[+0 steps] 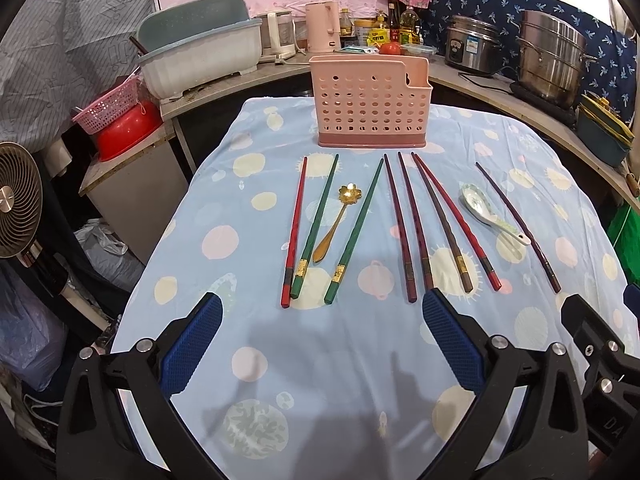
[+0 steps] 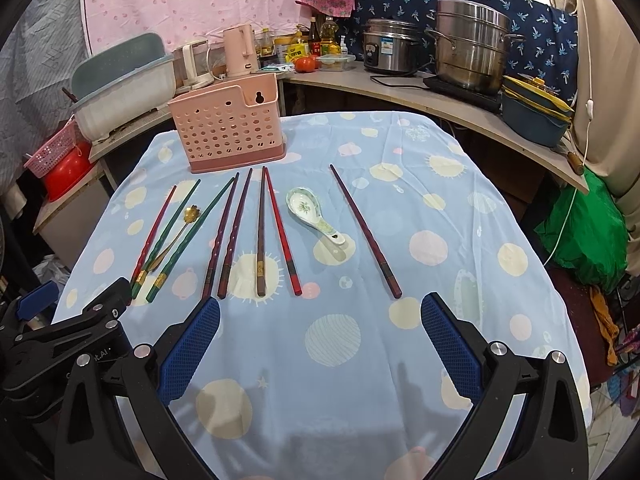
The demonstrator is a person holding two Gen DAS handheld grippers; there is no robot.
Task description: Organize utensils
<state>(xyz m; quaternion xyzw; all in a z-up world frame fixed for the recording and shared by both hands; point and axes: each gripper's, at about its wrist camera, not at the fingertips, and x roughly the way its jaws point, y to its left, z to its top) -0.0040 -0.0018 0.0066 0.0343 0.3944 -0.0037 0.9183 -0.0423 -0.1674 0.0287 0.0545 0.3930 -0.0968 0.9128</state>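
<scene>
Lying in a loose fan on the blue spotted tablecloth (image 1: 280, 360) are the utensils, their tips aimed at twelve o'clock toward the pink perforated holder (image 1: 371, 102), which stands upright and apart from them at the far end of the cloth. From the nine o'clock side of the left wrist view: a red chopstick (image 1: 294, 232), a green chopstick (image 1: 316, 226), a gold flower-headed spoon (image 1: 334, 222) lying between that one and a second green chopstick (image 1: 354, 232). Then come two dark maroon chopsticks (image 1: 404, 228), a brown one (image 1: 442, 224) and a bright red one (image 1: 456, 222) that meet at their far tips. Toward three o'clock, a white ceramic spoon (image 1: 490, 214) lies bowl-up, and just beyond it a lone dark chopstick (image 1: 518, 226); whether those two touch is hard to say through the fisheye. At six o'clock the left gripper (image 1: 322, 312) hovers above the cloth, blue pads spread wide, nothing between them. The right gripper (image 2: 320, 312) is likewise spread wide and empty. On the counter behind sit a steel pot (image 2: 472, 46) and a rice cooker (image 2: 390, 46).
</scene>
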